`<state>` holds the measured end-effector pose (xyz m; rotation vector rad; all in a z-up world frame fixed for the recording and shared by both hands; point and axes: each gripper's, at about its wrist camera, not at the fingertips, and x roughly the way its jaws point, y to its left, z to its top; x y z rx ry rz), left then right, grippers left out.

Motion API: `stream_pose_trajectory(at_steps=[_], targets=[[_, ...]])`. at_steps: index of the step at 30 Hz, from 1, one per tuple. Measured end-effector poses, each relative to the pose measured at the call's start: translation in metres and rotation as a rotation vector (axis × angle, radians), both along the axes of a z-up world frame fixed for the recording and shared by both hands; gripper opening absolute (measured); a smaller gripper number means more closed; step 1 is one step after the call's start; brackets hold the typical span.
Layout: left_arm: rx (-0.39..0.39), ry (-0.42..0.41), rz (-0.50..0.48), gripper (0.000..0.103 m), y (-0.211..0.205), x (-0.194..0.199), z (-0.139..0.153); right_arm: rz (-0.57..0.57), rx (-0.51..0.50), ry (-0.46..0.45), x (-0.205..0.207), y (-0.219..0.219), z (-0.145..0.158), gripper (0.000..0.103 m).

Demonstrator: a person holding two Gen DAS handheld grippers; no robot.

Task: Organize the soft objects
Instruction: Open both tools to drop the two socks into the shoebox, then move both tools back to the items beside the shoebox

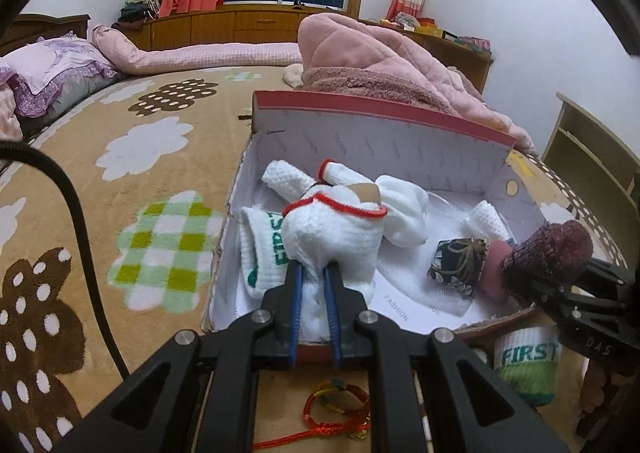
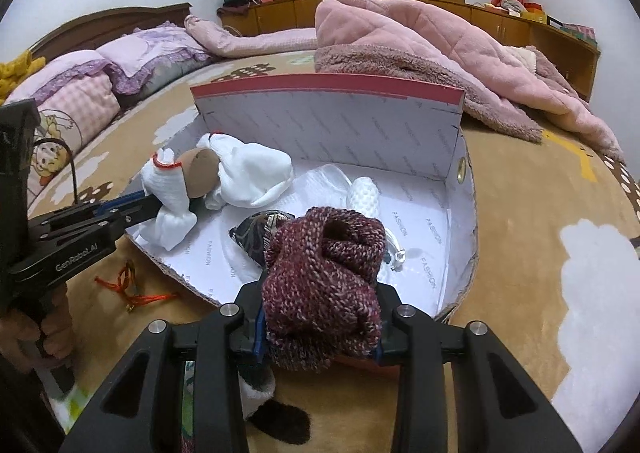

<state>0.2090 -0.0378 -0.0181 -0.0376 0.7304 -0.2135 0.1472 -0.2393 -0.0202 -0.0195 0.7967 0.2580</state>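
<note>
Socks fill the left wrist view. At centre, the left gripper [image 1: 314, 273] is clenched on a white red-trimmed sock bundle [image 1: 332, 233], its blue-lined fingers [image 1: 296, 293] pinching the fabric just above the near wall of the shoe box [image 1: 384, 133]. The box sits open on a tan patterned bedspread [image 1: 120, 173], its red-edged lid standing upright at twelve o'clock. Inside, a white sock with green lettering [image 1: 264, 249] lies at nine o'clock of the held bundle, a plain white rolled sock [image 1: 404, 213] at two o'clock, and a dark floral and pink sock roll [image 1: 468, 265] at three o'clock. At the right edge the right gripper [image 1: 560, 281] carries a maroon knitted sock bundle [image 1: 552, 249]. A second green-lettered sock [image 1: 528, 365] lies outside the box at four o'clock, and a red cord bracelet [image 1: 340, 405] rests on the bedspread at six o'clock. A pink quilted blanket [image 1: 380, 65] is heaped beyond the box.

Right wrist view: the right gripper [image 2: 320, 337] grasps the maroon knitted sock bundle [image 2: 324, 281] between its fingers, held over the near edge of the shoe box [image 2: 328, 125]. The floral roll [image 2: 260, 233] peeks out just behind it at eleven o'clock. At nine o'clock the left gripper [image 2: 152, 205] reaches in, pinching the white red-trimmed bundle [image 2: 172, 197], which touches the plain white sock [image 2: 256, 177]. Purple pillows [image 2: 152, 53] lie at ten o'clock.
</note>
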Motion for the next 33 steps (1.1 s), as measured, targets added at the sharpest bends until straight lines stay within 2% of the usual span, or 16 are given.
stream_pose_trajectory(at_steps=[8, 11, 12, 13, 15, 16, 18, 20, 22, 27, 33], targets=[[0.024, 0.005, 0.016, 0.016, -0.005, -0.001, 0.001, -0.020, -0.016, 0.007, 0.002, 0.003, 0.000, 0.038], [0.063, -0.011, 0.027, 0.028, -0.012, -0.006, 0.002, -0.018, -0.017, -0.034, -0.001, 0.004, 0.001, 0.043], [0.081, -0.022, 0.037, 0.039, -0.014, -0.008, 0.003, -0.011, -0.030, -0.051, -0.002, 0.005, 0.000, 0.045], [0.087, -0.033, 0.042, 0.055, -0.014, -0.009, 0.004, -0.006, -0.051, -0.058, -0.003, 0.008, 0.000, 0.045], [0.074, -0.056, 0.045, 0.064, -0.012, -0.014, 0.007, -0.021, -0.054, -0.056, -0.003, 0.008, 0.001, 0.049], [0.070, -0.063, 0.046, 0.064, -0.010, -0.016, 0.009, -0.038, -0.041, -0.050, -0.003, 0.007, 0.003, 0.051], [0.065, -0.070, 0.050, 0.065, -0.008, -0.020, 0.014, -0.049, 0.006, -0.050, -0.004, 0.003, 0.006, 0.071], [0.049, -0.081, 0.051, 0.069, -0.004, -0.024, 0.021, -0.037, 0.057, -0.051, -0.008, 0.001, 0.013, 0.086], [0.015, -0.090, 0.053, 0.075, 0.001, -0.030, 0.028, -0.033, 0.055, -0.067, -0.015, 0.002, 0.019, 0.087], [0.000, -0.077, 0.049, 0.076, 0.005, -0.044, 0.034, -0.006, 0.016, -0.123, -0.039, 0.000, 0.031, 0.087], [-0.022, -0.041, 0.049, 0.076, 0.006, -0.061, 0.034, -0.009, 0.054, -0.169, -0.062, -0.015, 0.044, 0.087]])
